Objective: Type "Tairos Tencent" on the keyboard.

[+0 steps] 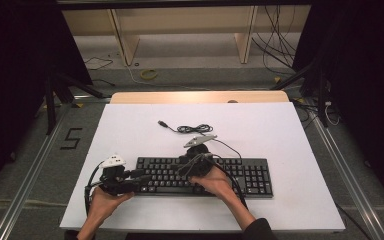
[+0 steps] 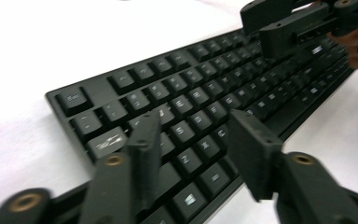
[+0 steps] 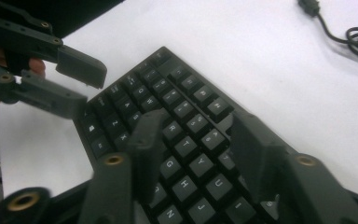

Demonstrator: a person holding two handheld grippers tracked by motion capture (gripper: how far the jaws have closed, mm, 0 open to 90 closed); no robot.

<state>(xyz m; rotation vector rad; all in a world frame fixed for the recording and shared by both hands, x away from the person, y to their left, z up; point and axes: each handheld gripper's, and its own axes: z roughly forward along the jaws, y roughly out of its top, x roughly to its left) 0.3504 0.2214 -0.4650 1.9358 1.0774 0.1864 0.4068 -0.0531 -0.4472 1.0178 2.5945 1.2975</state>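
Keyboard (image 1: 205, 176), black and full-sized, lies flat on the white worktop (image 1: 130, 130) toward its near edge, its long side running left to right in the high view. The left gripper (image 1: 139, 181) sits at the keyboard's left end, held from below by the person's left hand (image 1: 102, 202); in the left gripper view its two black fingers (image 2: 144, 154) stand partly apart above the lower left keys, around the Z, X and Windows keys, with nothing clasped between them, and I cannot tell whether their tips touch the keycaps. The right gripper (image 1: 194, 165) hangs over the middle of the keyboard, carried by the right hand (image 1: 215, 182), whose palm lies near the front edge of the keys. In the right gripper view its fingers (image 3: 147, 144) are likewise spread about halfway, over the letter block near G, H and T, gripping nothing; the keys show plainly in the gap. That same view catches the left gripper farther off at the upper left, its fingers parted over the keyboard's corner. The keyboard's cable (image 1: 192, 129) runs from behind the keys to a loose coil on the worktop beyond, ending in a plug (image 1: 163, 123) lying free on the white surface, well apart from both grippers.
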